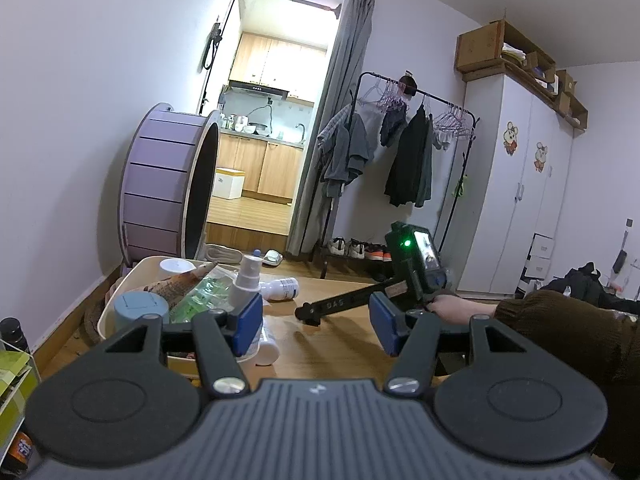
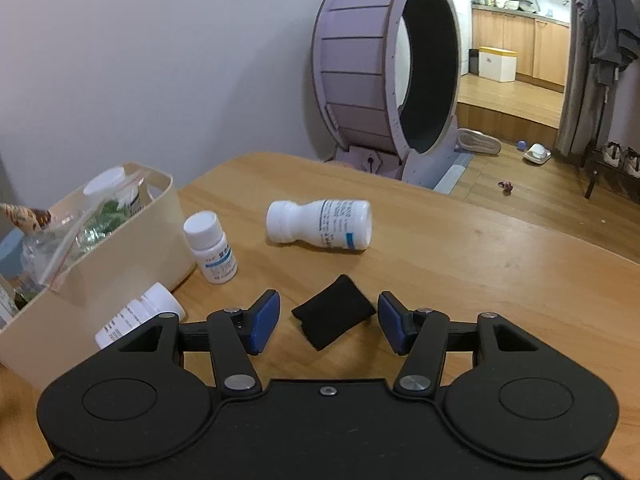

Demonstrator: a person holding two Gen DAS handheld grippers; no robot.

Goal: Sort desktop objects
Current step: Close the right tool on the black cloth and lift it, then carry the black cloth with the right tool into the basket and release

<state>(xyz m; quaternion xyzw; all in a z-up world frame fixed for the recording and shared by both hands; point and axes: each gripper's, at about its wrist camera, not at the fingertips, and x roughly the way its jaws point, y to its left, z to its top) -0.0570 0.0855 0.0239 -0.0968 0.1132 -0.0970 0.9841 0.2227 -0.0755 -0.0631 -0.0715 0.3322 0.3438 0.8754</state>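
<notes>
A small black pouch (image 2: 334, 312) lies flat on the wooden table (image 2: 480, 280). My right gripper (image 2: 328, 322) stands open astride it, and neither blue pad touches it. Beyond lie a white bottle on its side (image 2: 320, 224), a small upright white bottle (image 2: 210, 246) and another fallen bottle (image 2: 138, 316) against the cream bin (image 2: 120, 248). My left gripper (image 1: 318, 326) is open and holds nothing, beside the bin (image 1: 120, 292). The bin holds a spray bottle (image 1: 246, 280), bags and jars. The left wrist view shows the right gripper (image 1: 304, 314) held by a hand (image 1: 452, 306).
A purple cat wheel (image 2: 384, 64) stands on the floor beyond the table's far edge. A clothes rack (image 1: 400, 152) and a white wardrobe (image 1: 516, 184) line the far wall. A green box (image 1: 12, 376) and a dark bottle (image 1: 12, 334) sit at the left.
</notes>
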